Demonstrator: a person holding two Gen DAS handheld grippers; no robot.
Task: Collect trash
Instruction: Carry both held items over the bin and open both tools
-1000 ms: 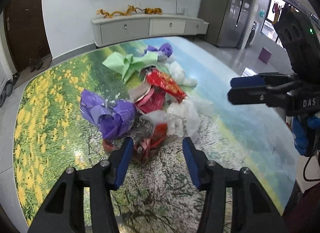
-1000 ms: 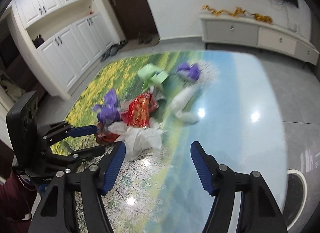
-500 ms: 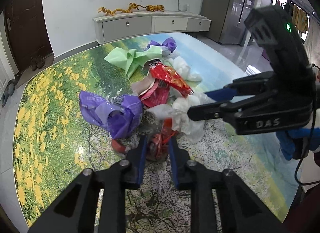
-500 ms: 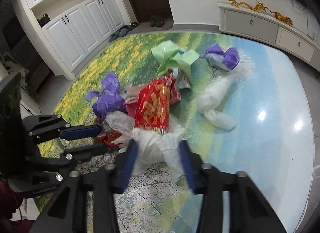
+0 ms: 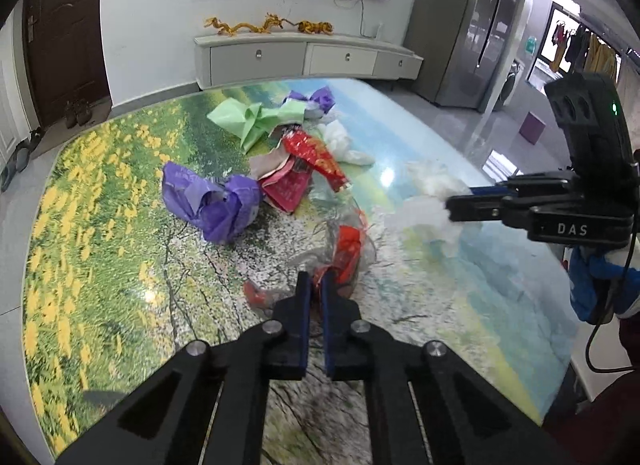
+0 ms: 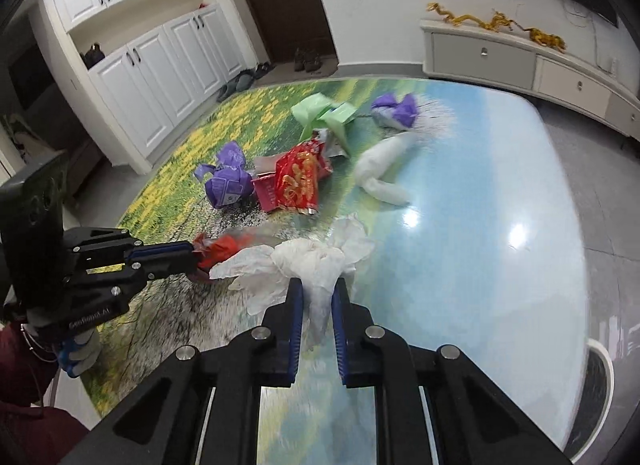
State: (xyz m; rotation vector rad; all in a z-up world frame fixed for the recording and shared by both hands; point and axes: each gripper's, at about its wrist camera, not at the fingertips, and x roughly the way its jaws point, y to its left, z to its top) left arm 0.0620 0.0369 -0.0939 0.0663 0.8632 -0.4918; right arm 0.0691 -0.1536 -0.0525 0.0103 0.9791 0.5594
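– Red crinkly wrapper [image 5: 347,249] there, low in the middle of the left view. The left claw [image 5: 314,285] is squeezed tight on it.

– And the other one?

– The right claw [image 6: 316,297] has pinched shut on the white plastic bag [image 6: 308,261], bottom middle of the right view. The bag sits on the bench [image 6: 460,265].

– What else is on the bench?

– More trash higher up. A purple bag [image 5: 216,201] on the left, a red packet [image 6: 298,179] in the middle, a green bag [image 5: 252,119] behind it, and a white wad [image 6: 380,171] to the right.
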